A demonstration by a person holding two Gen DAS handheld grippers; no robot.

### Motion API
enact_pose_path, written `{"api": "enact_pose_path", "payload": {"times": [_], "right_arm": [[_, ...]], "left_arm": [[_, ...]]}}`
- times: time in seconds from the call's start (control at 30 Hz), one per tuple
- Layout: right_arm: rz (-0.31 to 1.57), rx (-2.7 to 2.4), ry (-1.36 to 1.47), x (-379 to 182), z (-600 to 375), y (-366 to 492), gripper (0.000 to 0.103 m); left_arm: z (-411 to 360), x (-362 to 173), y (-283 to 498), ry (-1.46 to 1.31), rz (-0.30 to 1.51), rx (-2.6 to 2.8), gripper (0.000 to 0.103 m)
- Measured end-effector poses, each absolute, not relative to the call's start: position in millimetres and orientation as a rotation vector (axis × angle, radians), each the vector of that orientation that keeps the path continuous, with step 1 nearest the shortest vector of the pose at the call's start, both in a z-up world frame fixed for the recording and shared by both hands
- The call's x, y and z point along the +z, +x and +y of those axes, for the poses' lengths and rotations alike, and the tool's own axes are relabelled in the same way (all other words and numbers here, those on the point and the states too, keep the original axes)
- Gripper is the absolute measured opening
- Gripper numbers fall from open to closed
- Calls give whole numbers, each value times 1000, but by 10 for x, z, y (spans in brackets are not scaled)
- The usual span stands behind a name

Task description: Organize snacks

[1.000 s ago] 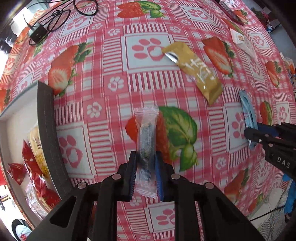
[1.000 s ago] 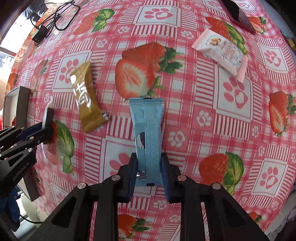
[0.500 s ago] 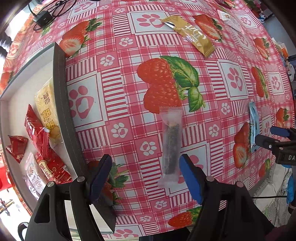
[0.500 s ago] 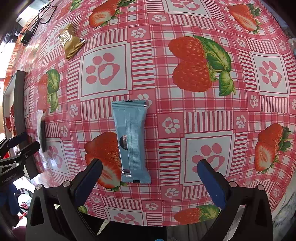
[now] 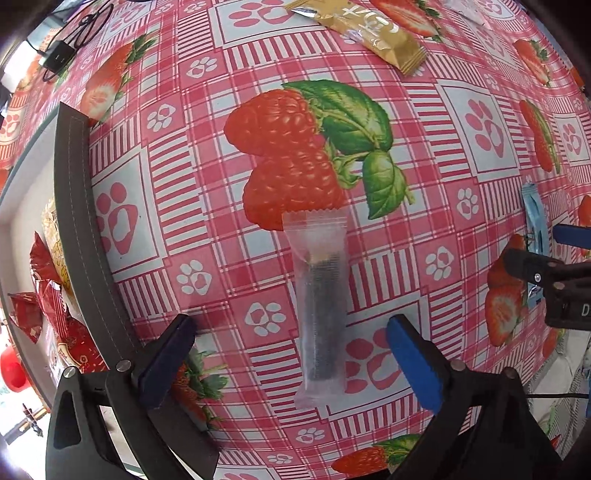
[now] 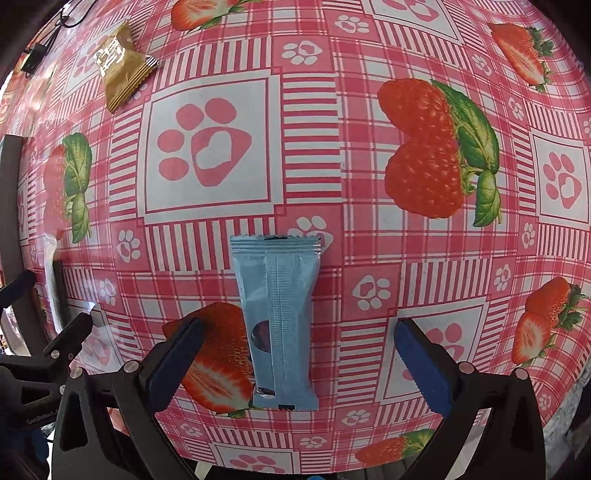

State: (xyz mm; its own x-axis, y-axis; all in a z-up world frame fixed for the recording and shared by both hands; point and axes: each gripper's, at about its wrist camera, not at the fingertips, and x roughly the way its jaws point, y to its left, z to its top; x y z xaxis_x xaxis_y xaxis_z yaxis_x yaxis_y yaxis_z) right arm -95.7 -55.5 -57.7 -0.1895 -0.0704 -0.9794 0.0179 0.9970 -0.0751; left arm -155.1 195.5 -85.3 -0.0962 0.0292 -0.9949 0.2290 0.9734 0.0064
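Observation:
A clear packet with a dark bar [image 5: 321, 306] lies flat on the strawberry tablecloth [image 5: 177, 192]. My left gripper [image 5: 290, 326] points down over its near end. Its jaws are opening, one on each side of the packet, and the pads do not touch it. A light blue packet [image 6: 280, 317] lies flat under my right gripper [image 6: 297, 328], which is open wide and clear of the wrapper. Each gripper shows at the edge of the other's view: the right gripper [image 5: 535, 245] by the blue packet [image 5: 533, 214], the left gripper [image 6: 51, 304] by the clear packet [image 6: 50, 273].
A dark-walled tray [image 5: 81, 206] at the left holds red and yellow snack packets [image 5: 40, 306]. A gold packet [image 5: 373, 29] lies farther back on the cloth. A black charger and cable [image 5: 59, 55] sit at the far left. The table's edge runs close below both grippers.
Both grippers went from shut on their packets to open, and both packets now lie loose on the cloth. Both hands moved towards the table's near edge, the left one nearer the tray.

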Motion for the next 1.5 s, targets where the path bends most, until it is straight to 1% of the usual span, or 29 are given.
{"api": "enact_pose_path", "payload": {"times": [0.1, 0.33, 0.53, 1.5], "right_arm": [[1767, -79, -42, -707, -453, -934, 103], [1760, -79, -42, -693, -470, -936, 103], [1745, -80, -43, -650, -480, -972, 103], [1756, -77, -48, -686, -465, -953, 103]], "left_arm": [[2020, -885, -1521, 195, 1654, -169, 103], [2153, -808, -1579, 194, 1620, -175, 103], [2146, -731, -1607, 195, 1625, -176, 103], [2116, -750, -1547, 193, 1655, -170, 103]]}}
